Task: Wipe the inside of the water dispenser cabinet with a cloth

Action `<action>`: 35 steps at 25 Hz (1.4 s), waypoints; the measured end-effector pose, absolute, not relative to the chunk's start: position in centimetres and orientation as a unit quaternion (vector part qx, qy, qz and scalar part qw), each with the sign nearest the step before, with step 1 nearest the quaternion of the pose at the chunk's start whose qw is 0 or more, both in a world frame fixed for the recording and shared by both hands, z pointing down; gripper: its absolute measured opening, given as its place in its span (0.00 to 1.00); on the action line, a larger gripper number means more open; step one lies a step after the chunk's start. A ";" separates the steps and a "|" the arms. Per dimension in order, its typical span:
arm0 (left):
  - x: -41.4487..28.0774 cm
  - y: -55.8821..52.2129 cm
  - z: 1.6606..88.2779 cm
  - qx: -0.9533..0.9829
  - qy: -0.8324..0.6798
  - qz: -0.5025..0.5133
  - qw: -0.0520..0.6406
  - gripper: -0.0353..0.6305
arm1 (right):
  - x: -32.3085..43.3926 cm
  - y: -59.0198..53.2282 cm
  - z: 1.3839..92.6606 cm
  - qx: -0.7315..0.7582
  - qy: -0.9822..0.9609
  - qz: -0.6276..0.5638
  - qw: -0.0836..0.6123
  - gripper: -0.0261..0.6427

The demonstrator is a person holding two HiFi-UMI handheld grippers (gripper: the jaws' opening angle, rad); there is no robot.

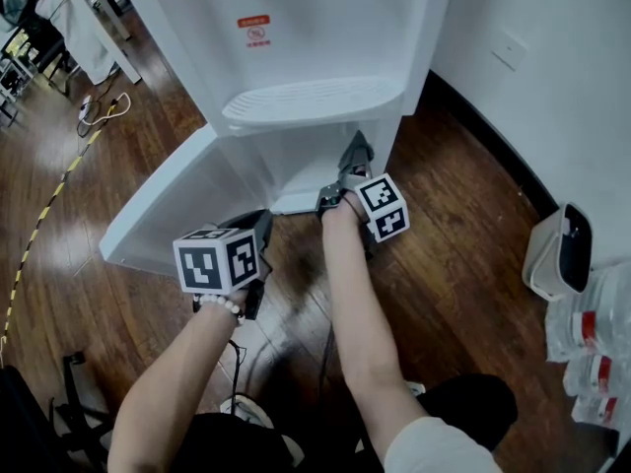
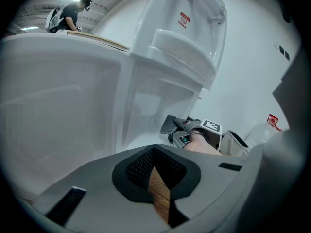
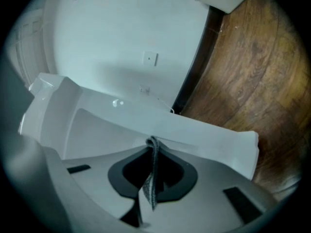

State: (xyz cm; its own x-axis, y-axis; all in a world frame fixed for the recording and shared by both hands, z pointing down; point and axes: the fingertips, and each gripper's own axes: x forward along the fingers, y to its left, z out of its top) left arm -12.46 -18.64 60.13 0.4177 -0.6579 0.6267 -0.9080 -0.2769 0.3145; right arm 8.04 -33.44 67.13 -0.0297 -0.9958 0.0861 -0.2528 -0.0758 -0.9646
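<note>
Forearms reach out from the bottom of the head view toward a white dispenser (image 1: 325,37) standing on a wood floor (image 1: 463,264). Its lower door (image 1: 163,205) hangs wide open to the left, and the cabinet (image 1: 296,166) gapes beneath the ribbed drip tray (image 1: 311,101).

The right claw (image 3: 153,147) is clamped on a grey cloth (image 3: 150,183). A thin fold of the fabric is pinched between the pads and pokes out past the tips. Seen from the head camera, this claw sits at the right side of the cabinet mouth, just under the tray, with its marker cube (image 1: 383,206) on the near side. Whether the cloth touches the cabinet wall cannot be told.

The left claw (image 2: 155,164) hangs lower and nearer the person, in front of the open door. Its pads are together with nothing between them, and only a sliver of floor shows through. Its own camera looks across the door's inner face to the right hand (image 2: 204,144) at the cabinet.

A white bin (image 1: 557,254) stands by the wall at right, with plastic bottles (image 1: 592,343) just beside it. A socket (image 1: 509,49) is set in the wall above the dark skirting. Yellow-and-black tape (image 1: 39,225) runs across the floor at far left.
</note>
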 end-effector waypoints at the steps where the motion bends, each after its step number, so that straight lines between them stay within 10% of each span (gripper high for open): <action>1: -12.5 -18.6 60.2 0.775 -0.505 0.192 0.327 0.05 | 7.9 -33.5 68.0 -0.571 0.544 -0.469 0.397 0.07; 13: -13.7 -18.5 60.5 0.769 -0.510 0.193 0.334 0.05 | 7.6 -33.5 75.1 -0.596 0.479 -0.522 0.378 0.07; 35: -14.1 -17.9 60.7 0.769 -0.508 0.203 0.330 0.05 | 7.9 -36.2 56.6 -0.556 0.589 -0.353 0.467 0.07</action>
State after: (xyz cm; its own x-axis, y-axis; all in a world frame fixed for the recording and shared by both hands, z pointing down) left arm -14.12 -17.90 60.73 0.4013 -0.6475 0.6478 -0.9156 -0.2651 0.3022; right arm 7.92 -36.21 56.64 0.0555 -0.9859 -0.1581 -0.3254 0.1318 -0.9364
